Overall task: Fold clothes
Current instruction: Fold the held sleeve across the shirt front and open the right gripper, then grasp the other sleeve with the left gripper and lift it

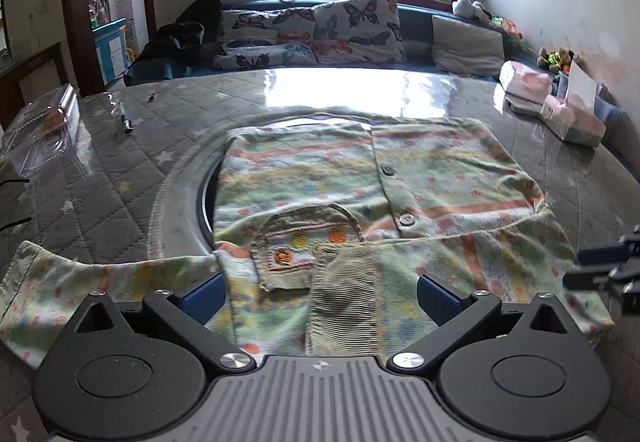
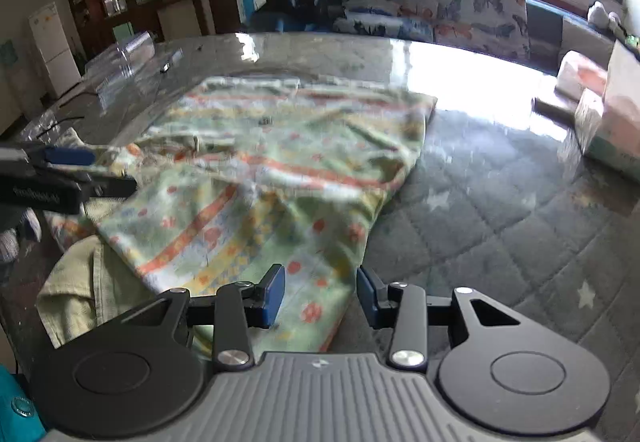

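Observation:
A small patterned garment [image 1: 360,186], pale green with orange stripes, buttons and a corduroy pocket, lies spread on the table; it also shows in the right wrist view [image 2: 256,178]. My left gripper [image 1: 320,298] is wide open just above the garment's near edge, over the corduroy collar strip [image 1: 342,306]. My right gripper [image 2: 320,296] is open over the garment's near right edge, with cloth between the blue pads but not pinched. The right gripper also shows in the left wrist view at the far right [image 1: 608,266]; the left one shows in the right wrist view at the left [image 2: 68,178].
The table [image 1: 400,90] has a grey quilted star cover under glossy plastic. A pen [image 1: 125,119] and a clear plastic box [image 1: 44,122] lie at the left. Tissue packs [image 1: 560,110] stand at the right. A sofa with butterfly cushions [image 1: 312,34] lies behind.

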`<state>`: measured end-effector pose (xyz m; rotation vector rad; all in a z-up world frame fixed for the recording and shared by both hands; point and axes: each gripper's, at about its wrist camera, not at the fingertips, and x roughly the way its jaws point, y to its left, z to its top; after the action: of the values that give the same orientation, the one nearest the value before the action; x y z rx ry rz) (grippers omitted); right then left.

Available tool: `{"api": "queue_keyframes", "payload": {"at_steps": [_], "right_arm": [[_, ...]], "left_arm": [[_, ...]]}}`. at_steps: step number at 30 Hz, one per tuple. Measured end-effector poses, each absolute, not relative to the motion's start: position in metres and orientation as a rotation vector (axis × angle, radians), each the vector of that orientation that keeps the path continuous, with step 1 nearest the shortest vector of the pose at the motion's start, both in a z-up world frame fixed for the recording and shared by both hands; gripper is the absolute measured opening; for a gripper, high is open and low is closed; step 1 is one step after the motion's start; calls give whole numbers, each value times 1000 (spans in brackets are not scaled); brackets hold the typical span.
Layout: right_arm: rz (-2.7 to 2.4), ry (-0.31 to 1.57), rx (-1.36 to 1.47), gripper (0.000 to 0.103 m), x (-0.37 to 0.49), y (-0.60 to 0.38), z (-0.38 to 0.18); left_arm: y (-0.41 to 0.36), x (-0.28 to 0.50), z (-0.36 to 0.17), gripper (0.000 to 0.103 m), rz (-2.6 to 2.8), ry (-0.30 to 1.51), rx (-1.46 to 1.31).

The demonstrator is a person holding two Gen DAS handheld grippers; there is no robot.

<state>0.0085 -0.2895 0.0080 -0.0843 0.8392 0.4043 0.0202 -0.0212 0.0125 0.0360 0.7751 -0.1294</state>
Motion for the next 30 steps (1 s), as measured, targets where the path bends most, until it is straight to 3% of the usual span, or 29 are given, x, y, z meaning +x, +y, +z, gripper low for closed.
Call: {"api": "queue_keyframes", "payload": {"at_steps": [14, 21, 30], "right_arm": [[454, 809, -70, 57, 42, -268, -4], [479, 782, -148, 78, 27, -258, 3], [483, 791, -206, 82, 15, -250, -2]], "left_arm": [[-18, 26, -7, 103, -36, 800, 105], [-6, 19, 0, 103, -28, 791, 69], [37, 5, 1, 103, 82, 802, -18]]}}
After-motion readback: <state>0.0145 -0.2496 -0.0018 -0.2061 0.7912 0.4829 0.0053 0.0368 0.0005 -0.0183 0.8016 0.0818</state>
